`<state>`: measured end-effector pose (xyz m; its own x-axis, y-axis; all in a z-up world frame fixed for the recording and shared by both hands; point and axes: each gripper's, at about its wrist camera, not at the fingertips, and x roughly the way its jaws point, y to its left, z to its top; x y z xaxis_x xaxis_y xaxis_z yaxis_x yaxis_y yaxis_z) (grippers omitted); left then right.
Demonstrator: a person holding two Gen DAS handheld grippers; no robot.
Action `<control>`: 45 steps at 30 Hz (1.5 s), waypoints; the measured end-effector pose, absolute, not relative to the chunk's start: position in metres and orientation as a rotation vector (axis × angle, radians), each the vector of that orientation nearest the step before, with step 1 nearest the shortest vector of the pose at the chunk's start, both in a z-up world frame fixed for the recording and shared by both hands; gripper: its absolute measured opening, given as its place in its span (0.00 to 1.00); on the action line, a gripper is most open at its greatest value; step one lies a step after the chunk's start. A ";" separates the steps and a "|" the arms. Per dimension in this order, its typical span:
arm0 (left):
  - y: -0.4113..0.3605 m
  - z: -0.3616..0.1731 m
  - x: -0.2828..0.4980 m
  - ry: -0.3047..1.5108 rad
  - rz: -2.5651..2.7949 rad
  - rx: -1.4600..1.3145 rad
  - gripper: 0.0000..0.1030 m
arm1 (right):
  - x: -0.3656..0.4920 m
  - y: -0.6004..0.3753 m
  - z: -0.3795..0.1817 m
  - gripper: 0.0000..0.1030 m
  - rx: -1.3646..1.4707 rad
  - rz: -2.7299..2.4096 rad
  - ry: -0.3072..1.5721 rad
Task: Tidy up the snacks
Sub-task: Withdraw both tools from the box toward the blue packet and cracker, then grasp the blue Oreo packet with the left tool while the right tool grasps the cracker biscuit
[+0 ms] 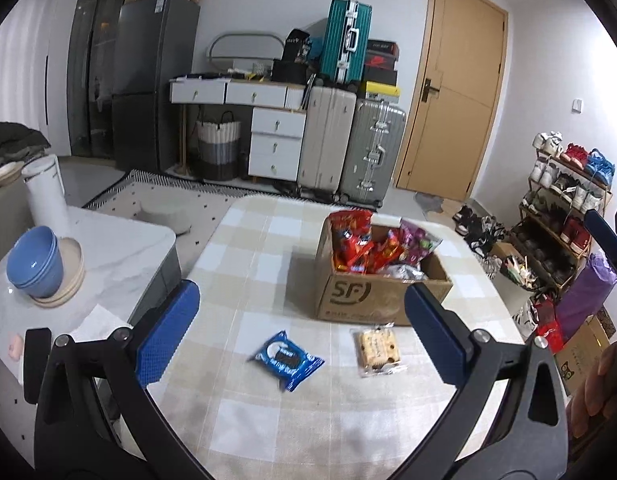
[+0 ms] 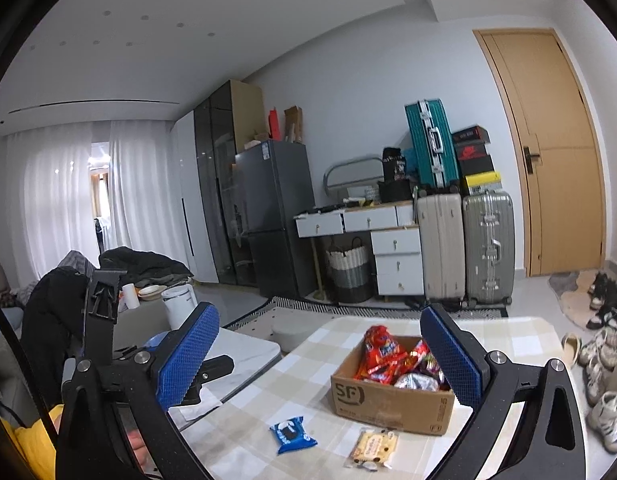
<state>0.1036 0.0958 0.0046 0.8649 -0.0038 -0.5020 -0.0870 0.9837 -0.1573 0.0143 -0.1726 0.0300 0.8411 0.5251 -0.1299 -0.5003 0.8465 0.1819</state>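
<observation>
Blue foil cookie packet (image 1: 285, 360) lies before the brown cardboard snack box (image 1: 372, 296), nearest my unclenched left gripper (image 1: 302, 334); right gripper (image 2: 328, 364) gapes too.

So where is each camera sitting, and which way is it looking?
Left wrist view: it sits on the left tool, open, and looks down across the beige checked tablecloth at the brown cardboard box of snacks; a bit of the person's hand shows at the right edge.
Right wrist view: it sits on the right tool, open and held higher, and faces the room and the box; the other tool shows at left.
Both share the blue cookie packet and the clear-wrapped biscuit pack.
</observation>
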 end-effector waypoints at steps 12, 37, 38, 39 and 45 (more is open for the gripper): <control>0.095 -0.046 0.142 0.622 0.058 -0.193 0.99 | 0.042 -0.171 -0.008 0.99 0.161 0.523 0.269; 0.110 -0.198 0.244 0.968 0.149 -0.264 0.99 | 0.117 -0.159 -0.127 0.99 0.149 0.483 0.539; 0.110 -0.204 0.250 0.982 0.155 -0.265 0.99 | 0.120 -0.159 -0.131 0.99 0.154 0.483 0.549; 0.110 -0.208 0.252 0.993 0.161 -0.266 0.99 | 0.123 -0.158 -0.137 0.99 0.157 0.484 0.560; 0.109 -0.235 0.274 1.059 0.144 -0.283 0.96 | 0.142 -0.157 -0.162 0.99 0.162 0.484 0.614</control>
<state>0.2744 0.1093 -0.2346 0.4844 -0.0190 -0.8747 -0.2513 0.9546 -0.1599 0.1416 -0.1567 -0.1618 0.7102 0.4814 -0.5137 -0.3872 0.8765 0.2860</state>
